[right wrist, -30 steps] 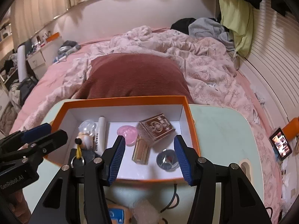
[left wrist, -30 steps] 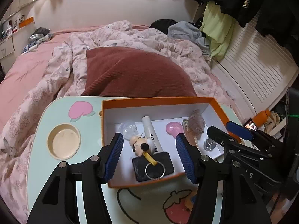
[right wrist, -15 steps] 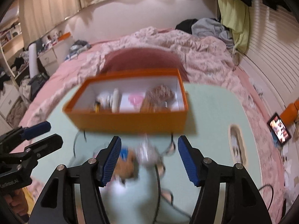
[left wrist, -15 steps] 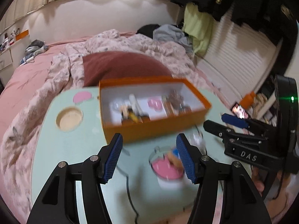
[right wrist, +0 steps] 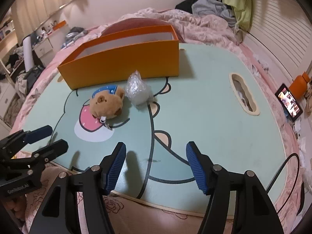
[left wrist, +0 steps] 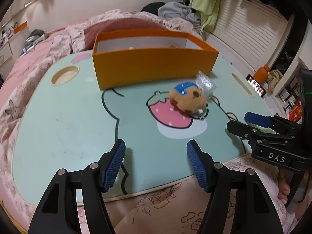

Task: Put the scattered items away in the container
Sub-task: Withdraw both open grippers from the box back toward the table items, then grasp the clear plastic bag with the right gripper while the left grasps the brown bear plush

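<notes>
A rectangular orange cardboard box (right wrist: pixel 124 62) stands at the far side of the mint-green cartoon-printed lap table (right wrist: pixel 204 120). Just before it lie a fuzzy brown plush bear head with a blue cap (right wrist: pixel 106 104) and, touching it, a crinkly clear plastic packet (right wrist: pixel 137 90). The left gripper (left wrist: pixel 155 162) and the right gripper (right wrist: pixel 155 163) hover over the near table edge, jaws apart and empty.

Mint lap table (left wrist: pixel 58 128), printed with a strawberry (left wrist: pixel 169 115) and a bear outline, round cup recess (left wrist: pixel 65 75) at far left, slot (right wrist: pixel 243 93) at right. Beyond, rumpled pink quilt (right wrist: pixel 197 27) and rust-red pillow (left wrist: pixel 120 26). Heaped grey and black clothes (right wrist: pixel 210 6) at bed's far corner, green cloth (left wrist: pixel 204 5) hanging beside. Lit phone (right wrist: pixel 289 101) and orange bottle (right wrist: pixel 299 82) off to the right. White slatted wall (left wrist: pixel 245 33) behind.
</notes>
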Action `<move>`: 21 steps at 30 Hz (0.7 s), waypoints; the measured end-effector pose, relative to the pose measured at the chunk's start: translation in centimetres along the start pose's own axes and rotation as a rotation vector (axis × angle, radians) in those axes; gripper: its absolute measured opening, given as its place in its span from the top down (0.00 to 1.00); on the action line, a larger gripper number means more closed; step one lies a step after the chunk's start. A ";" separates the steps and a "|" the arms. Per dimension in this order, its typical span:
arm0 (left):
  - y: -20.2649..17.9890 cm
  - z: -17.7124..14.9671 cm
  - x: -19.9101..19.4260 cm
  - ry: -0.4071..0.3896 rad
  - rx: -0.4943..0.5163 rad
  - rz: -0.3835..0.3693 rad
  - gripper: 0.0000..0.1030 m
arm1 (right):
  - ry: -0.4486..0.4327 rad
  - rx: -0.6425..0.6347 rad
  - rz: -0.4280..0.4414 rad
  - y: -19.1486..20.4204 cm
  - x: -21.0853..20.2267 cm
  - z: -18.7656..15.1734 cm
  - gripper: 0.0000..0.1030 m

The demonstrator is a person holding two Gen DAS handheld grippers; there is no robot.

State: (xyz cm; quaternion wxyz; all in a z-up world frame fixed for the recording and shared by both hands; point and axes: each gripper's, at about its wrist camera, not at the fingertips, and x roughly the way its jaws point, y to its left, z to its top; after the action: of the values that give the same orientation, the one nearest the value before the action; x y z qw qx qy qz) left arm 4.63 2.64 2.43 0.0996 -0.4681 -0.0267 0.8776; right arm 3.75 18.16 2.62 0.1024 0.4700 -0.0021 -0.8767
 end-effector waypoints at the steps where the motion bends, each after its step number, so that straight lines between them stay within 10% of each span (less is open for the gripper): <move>1: 0.1 -0.2 0.2 0.006 -0.005 0.005 0.36 | -0.003 -0.002 -0.004 0.1 0.0 -0.1 0.36; 21: -1.0 -0.5 1.0 0.003 0.045 0.104 0.19 | -0.030 0.014 0.034 0.0 -0.5 0.4 0.33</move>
State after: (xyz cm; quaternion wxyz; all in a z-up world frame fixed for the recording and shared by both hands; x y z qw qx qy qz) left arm 4.65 3.76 1.46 0.0643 -0.4678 0.0175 0.8813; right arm 3.71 18.19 3.24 0.1139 0.4572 -0.0180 -0.8819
